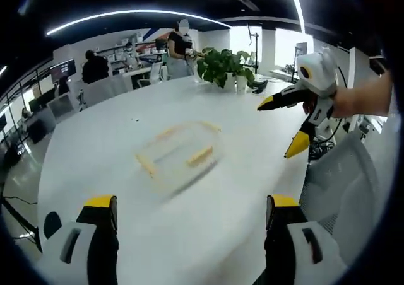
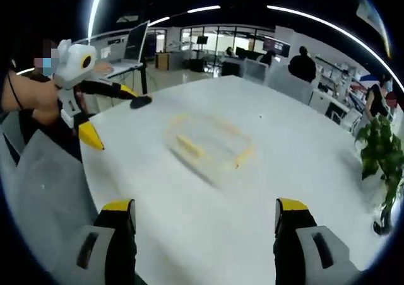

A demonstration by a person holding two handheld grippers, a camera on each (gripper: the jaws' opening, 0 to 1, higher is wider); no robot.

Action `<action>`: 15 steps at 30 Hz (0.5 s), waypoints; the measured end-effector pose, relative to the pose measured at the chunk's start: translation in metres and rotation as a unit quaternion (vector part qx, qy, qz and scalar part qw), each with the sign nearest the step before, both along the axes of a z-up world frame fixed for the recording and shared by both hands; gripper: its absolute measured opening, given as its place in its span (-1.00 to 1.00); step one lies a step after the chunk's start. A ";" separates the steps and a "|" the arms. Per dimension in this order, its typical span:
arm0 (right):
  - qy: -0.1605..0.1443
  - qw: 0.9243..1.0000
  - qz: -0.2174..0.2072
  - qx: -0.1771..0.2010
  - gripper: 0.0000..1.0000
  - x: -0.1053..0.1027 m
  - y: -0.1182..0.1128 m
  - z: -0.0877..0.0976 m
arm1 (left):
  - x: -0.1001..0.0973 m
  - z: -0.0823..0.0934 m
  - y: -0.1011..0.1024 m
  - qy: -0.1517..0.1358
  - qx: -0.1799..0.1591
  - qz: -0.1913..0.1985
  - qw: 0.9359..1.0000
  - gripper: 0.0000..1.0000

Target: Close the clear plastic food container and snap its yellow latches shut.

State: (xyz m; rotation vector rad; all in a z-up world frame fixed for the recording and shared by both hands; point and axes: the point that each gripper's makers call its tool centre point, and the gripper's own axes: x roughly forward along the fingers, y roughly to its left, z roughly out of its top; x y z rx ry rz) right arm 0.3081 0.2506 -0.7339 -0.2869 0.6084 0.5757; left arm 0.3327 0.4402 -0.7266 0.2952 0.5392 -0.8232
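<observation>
Container (image 1: 180, 151) sits mid-table on the white table (image 1: 95, 133), clear-bodied with yellow latches (image 1: 200, 156) along its sides, motion-blurred in both views and untouched. Left gripper (image 1: 192, 212) hangs above the near edge with jaws spread wide and empty; right gripper (image 2: 205, 219) likewise gapes open, holding nothing. A potted plant (image 1: 224, 67) stands beyond the container at the far end.

Place: I read this as an open-plan office.
Ahead of my hand-held gripper: a wide white counter (image 1: 189, 222), with a potted plant (image 1: 226, 66) at its far edge.
Beyond it: desks with monitors (image 1: 63, 69), seated people (image 1: 95, 67), long ceiling light strips (image 2: 322, 21).
</observation>
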 end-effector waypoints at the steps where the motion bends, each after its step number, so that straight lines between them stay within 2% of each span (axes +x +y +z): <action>1: -0.004 1.000 -0.002 0.002 0.84 -0.001 -0.001 0.001 | -0.001 0.000 0.000 0.000 0.000 0.000 1.000 0.98; 9: -0.007 1.000 -0.013 0.006 0.84 -0.015 -0.007 -0.003 | -0.014 -0.005 0.014 0.005 0.000 0.013 1.000 0.98; 15: -0.017 1.000 -0.015 0.015 0.84 -0.026 -0.011 -0.002 | -0.026 -0.007 0.023 0.007 -0.017 0.026 0.999 0.98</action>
